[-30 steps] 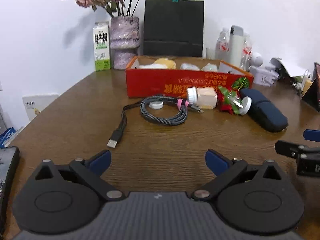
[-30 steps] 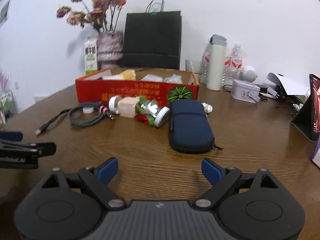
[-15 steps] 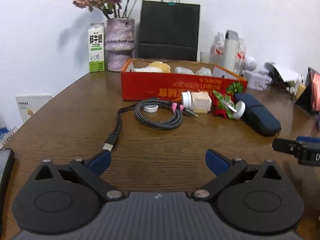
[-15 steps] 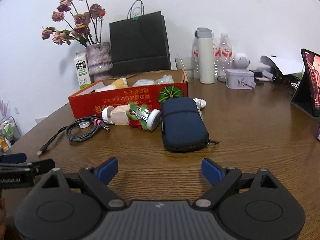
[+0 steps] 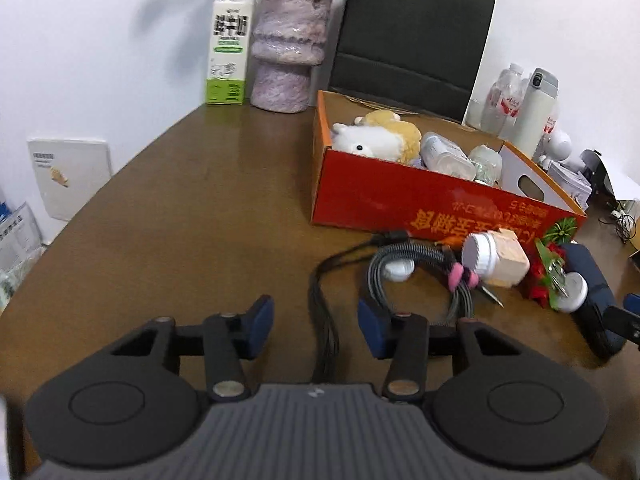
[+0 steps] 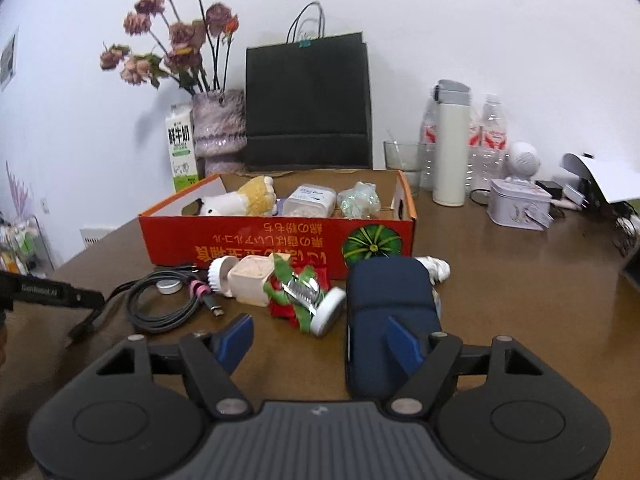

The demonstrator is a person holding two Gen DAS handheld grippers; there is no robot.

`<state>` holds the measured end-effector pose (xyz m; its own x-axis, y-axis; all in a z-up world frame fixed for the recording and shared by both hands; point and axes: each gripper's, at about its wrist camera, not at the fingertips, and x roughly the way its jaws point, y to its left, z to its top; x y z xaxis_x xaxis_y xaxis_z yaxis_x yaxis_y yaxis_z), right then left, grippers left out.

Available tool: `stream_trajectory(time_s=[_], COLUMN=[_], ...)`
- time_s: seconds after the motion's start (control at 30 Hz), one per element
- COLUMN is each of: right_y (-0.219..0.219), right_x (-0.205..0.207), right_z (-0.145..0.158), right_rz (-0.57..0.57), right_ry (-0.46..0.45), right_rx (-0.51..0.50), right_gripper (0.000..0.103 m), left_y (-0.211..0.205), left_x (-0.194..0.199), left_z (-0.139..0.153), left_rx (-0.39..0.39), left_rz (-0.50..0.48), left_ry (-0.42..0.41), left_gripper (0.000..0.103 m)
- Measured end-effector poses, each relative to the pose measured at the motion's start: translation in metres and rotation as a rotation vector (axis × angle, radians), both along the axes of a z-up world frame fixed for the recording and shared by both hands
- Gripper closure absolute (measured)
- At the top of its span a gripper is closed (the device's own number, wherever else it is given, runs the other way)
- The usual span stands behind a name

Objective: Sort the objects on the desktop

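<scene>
Toys already lie in the box; cable, bottle and case remain on the tabletop; left tool has just been closing, astride the cable, unclamped; right tool has been narrowing too, empty.

cable: grey coil, flat, centre right
jar: beige, white cap, on its side
pouch: navy, flat, lower centre
box: red, open, mid-frame

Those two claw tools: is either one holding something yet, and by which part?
Nothing is held. The left gripper has its jaws closing astride the black cable, pads not yet touching it. The right gripper, also closing, is empty beside the navy pouch.
</scene>
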<state>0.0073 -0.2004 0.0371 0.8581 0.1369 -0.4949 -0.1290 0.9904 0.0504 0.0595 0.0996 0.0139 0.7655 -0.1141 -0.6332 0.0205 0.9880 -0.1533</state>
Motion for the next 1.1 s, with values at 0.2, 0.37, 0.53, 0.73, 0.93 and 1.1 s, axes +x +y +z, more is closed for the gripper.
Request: stream_trajectory(time_s=[0.2,0.37,0.53,0.73,0.93,1.1], right_y=[0.007,0.017,0.02,0.02,0.01,0.008], right_x=[0.038,0.046,0.044,0.042,0.022,-0.019], right_z=[-0.006,-0.013,-0.017,-0.023,-0.007,0.005], right_rz=[-0.002,0.002,0.045,0.043,-0.009,0.009], right_ry=[0.042,0.031,0.037,0.062,0.02,-0.001], right_rx=[-0.006,-0.077,-0.093,-0.082,-0.052,-0.04], right_gripper=[0.038,0.049,0.065,0.089,0.095,0.095], left_y=[-0.008,-0.012,-0.01,-0.004,-0.013,-0.023], left_x=[0.029,0.033,0.019,-0.012,-0.045,-0.077], left_z=[-0.008,-0.01,-0.01,0.008,0.035,0.048], left_rx=[0.027,0.039,0.007,-0.053,-0.053,-0.057], left_rz=[-0.008,-0.007,-0.003,0.054,0.043,0.022], left_ry=[0.02,0.01,-0.002,-0.066,-0.145,-0.165], left_gripper=[0.072,0.096,0.098,0.099,0.1,0.1])
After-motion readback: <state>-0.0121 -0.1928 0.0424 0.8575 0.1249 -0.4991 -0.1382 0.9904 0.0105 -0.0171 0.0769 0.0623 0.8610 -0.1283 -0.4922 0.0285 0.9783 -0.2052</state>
